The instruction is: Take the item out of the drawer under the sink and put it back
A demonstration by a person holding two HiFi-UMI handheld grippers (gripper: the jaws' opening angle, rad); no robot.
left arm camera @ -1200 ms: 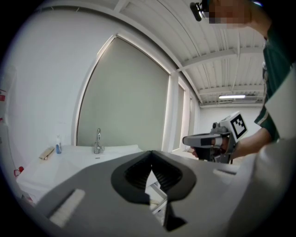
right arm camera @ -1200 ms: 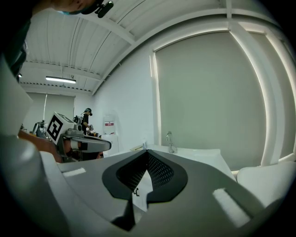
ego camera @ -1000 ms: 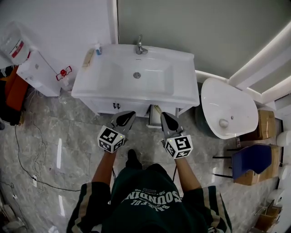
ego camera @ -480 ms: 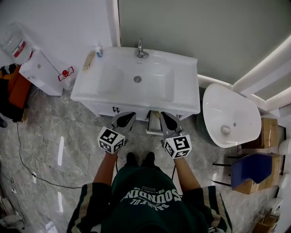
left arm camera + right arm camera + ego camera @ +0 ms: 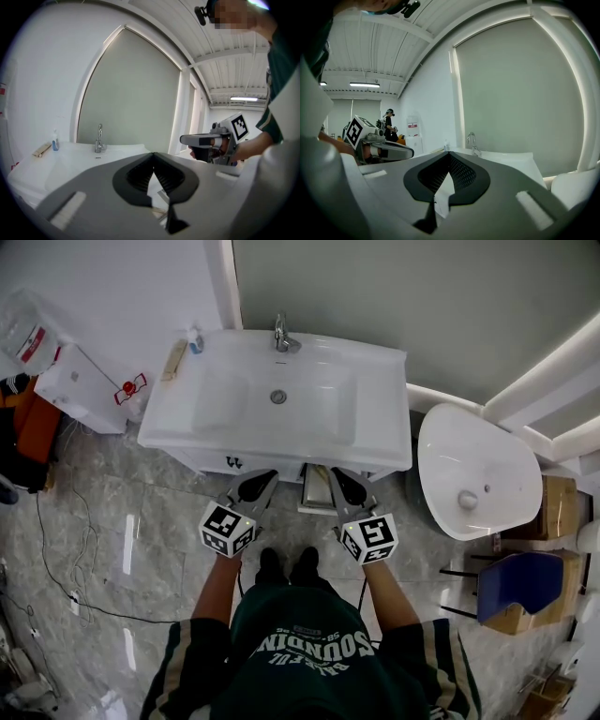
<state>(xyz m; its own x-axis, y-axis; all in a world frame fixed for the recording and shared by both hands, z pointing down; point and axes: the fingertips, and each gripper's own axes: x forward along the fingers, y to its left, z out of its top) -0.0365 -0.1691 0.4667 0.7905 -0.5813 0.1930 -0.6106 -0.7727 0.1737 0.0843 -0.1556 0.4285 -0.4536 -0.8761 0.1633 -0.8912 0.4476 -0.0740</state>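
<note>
The white sink (image 5: 216, 404) with its faucet (image 5: 279, 337) tops a white cabinet. Under its front edge a narrow drawer (image 5: 316, 491) stands pulled out; something tan lies inside, too small to identify. My left gripper (image 5: 265, 476) is just left of the drawer, and my right gripper (image 5: 336, 474) is just right of it. Both point at the cabinet front. In the left gripper view the left gripper (image 5: 153, 157) has its jaws meeting, with nothing between them. The right gripper (image 5: 449, 157) is likewise shut and empty in the right gripper view.
A white oval fixture (image 5: 473, 474) stands right of the cabinet. A water dispenser (image 5: 80, 381) is at the left, with a cable (image 5: 56, 549) on the floor. A blue chair (image 5: 516, 585) and cardboard boxes (image 5: 548, 507) are at the right. Another person (image 5: 388, 125) stands far off.
The person has brought both feet together in front of the cabinet. Both grippers stay shut on either side of the open drawer, almost unmoved.
</note>
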